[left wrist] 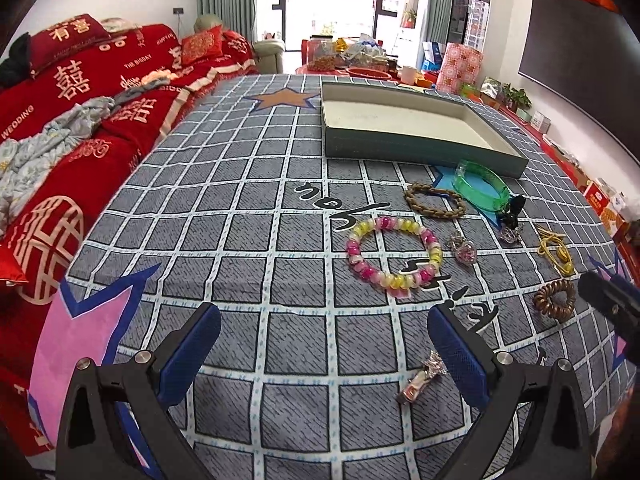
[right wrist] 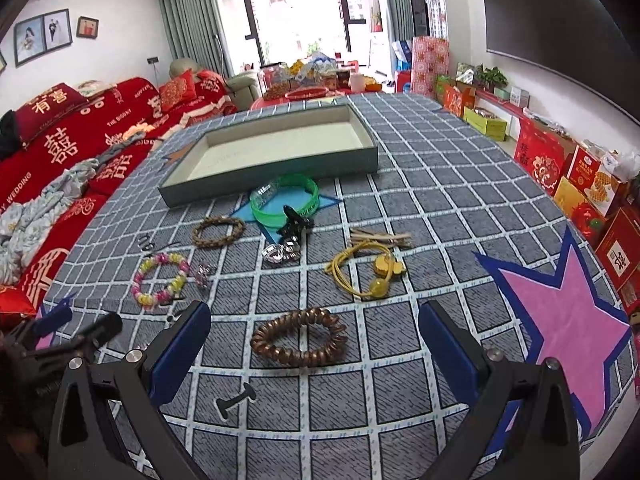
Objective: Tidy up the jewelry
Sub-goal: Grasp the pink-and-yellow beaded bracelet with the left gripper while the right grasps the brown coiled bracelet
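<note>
An empty green-walled tray [left wrist: 400, 138] [right wrist: 280, 168] sits at the far side of the checked tablecloth. In front of it lie a green bangle [left wrist: 482, 185] [right wrist: 285, 200], a braided brown bracelet [left wrist: 434, 200] [right wrist: 218, 232], a pink-and-yellow bead bracelet [left wrist: 394, 258] [right wrist: 160, 280], a bronze coil hair tie [left wrist: 555, 299] [right wrist: 300, 342], a yellow cord hair tie [left wrist: 556, 250] [right wrist: 368, 272] and small silver pieces [right wrist: 282, 254]. My left gripper [left wrist: 324, 354] is open; a silver clip [left wrist: 420, 380] lies by its right finger. My right gripper [right wrist: 316, 350] is open around the coil hair tie.
A red sofa [left wrist: 80, 128] with clothes runs along the table's left side. Red gift boxes [right wrist: 580, 184] line the floor on the right. A cluttered table [right wrist: 316, 76] stands behind. A pink star print [right wrist: 568, 312] marks the cloth at right.
</note>
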### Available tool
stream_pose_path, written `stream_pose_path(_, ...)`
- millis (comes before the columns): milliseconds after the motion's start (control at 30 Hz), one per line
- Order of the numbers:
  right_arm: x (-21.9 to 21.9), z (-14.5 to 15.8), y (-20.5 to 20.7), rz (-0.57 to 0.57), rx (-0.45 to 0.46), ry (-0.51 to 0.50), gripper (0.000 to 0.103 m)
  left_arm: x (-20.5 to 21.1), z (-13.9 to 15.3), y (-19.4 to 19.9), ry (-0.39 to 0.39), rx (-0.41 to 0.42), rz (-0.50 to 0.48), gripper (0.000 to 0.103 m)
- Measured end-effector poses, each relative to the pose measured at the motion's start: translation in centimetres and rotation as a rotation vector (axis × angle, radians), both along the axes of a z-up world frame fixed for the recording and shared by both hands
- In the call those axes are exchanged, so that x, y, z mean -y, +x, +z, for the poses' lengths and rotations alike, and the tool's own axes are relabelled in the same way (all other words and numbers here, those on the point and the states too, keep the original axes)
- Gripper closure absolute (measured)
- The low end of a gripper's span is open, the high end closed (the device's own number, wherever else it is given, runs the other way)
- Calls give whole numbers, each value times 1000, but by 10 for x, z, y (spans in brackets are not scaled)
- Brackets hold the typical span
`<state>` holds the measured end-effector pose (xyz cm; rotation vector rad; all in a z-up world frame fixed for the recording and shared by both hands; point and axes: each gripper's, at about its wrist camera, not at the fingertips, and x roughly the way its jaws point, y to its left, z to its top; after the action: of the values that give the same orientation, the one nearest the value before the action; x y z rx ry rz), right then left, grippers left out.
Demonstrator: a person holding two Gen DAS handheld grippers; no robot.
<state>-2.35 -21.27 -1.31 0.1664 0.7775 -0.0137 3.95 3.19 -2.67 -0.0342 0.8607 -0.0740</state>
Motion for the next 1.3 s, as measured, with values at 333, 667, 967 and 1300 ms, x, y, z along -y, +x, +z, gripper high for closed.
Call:
stream_pose_path(333,10,-23,9,19,-142,8,0,5,-12,35,-36,-104,-108,0)
stream_pose_path(667,1,-31,30,38,-200,-18,0,25,-17,66,-20,-146,-166,0)
stream_pose_path(967,-17,-36,34,62,-210,-138,1,42,-21,69,67,-128,-204,0)
stream_pose_path(1300,-14,-26,29,61,-189,-131,48,50,-11,58,61,-71,-288,59)
